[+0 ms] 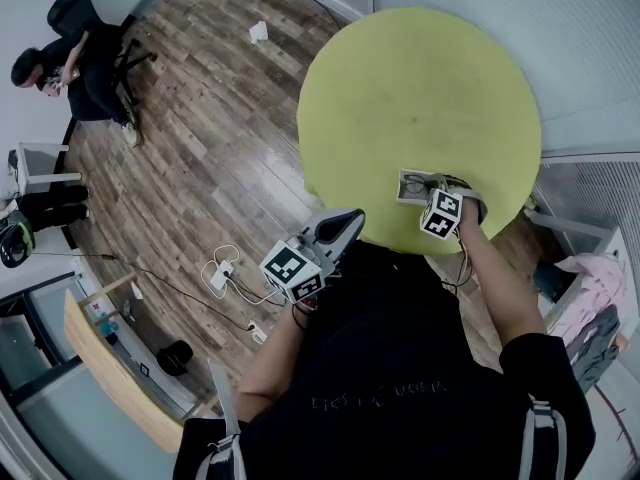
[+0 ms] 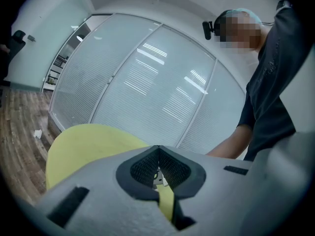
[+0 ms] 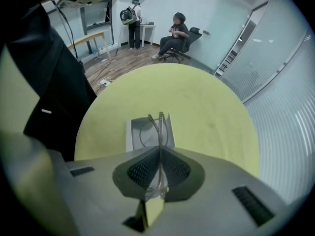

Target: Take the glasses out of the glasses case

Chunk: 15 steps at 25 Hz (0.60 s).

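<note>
Since the right gripper (image 3: pixel 160 154) is clamped on the glasses (image 3: pixel 161 124) by a thin edge of the frame, the grab looks done (probably the fiddly half). They stick out past the jaws over the open glasses case (image 3: pixel 133 134), which sits by the near edge of the yellow table (image 3: pixel 211 102). Whether they're fully clear of it is hard to say. The left gripper (image 2: pixel 158 154) is closed on nothing, off to the left.

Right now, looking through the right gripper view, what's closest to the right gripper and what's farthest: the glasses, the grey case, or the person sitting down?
1. The thin-framed glasses, pinched in the right gripper's jaws.
2. The open grey glasses case, just beyond on the round yellow table.
3. The seated person in the black office chair, far across the room, top of view.
</note>
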{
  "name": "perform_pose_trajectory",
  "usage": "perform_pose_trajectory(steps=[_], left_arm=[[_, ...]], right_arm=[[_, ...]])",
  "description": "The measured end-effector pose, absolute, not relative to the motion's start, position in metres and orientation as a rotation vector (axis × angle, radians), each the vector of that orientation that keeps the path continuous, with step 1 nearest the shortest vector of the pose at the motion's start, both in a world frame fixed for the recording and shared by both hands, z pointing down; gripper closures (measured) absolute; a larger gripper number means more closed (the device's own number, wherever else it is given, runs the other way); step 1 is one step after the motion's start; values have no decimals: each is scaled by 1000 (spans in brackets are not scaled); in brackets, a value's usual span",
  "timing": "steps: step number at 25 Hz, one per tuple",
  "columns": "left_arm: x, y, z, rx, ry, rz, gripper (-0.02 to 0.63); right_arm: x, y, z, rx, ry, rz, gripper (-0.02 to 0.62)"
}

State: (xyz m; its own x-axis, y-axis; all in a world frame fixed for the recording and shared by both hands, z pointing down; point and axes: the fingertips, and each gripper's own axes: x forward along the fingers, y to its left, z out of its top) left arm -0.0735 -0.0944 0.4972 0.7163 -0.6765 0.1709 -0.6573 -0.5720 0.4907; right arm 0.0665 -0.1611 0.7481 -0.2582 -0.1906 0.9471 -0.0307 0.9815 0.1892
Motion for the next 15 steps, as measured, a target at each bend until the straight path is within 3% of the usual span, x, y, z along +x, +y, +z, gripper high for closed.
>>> perform_pose_trajectory(steps=[15], left_arm=[[-66, -87, 482, 2455, -947, -50, 594]], right_arm=[[82, -159, 684, 494, -1988, 54, 565]])
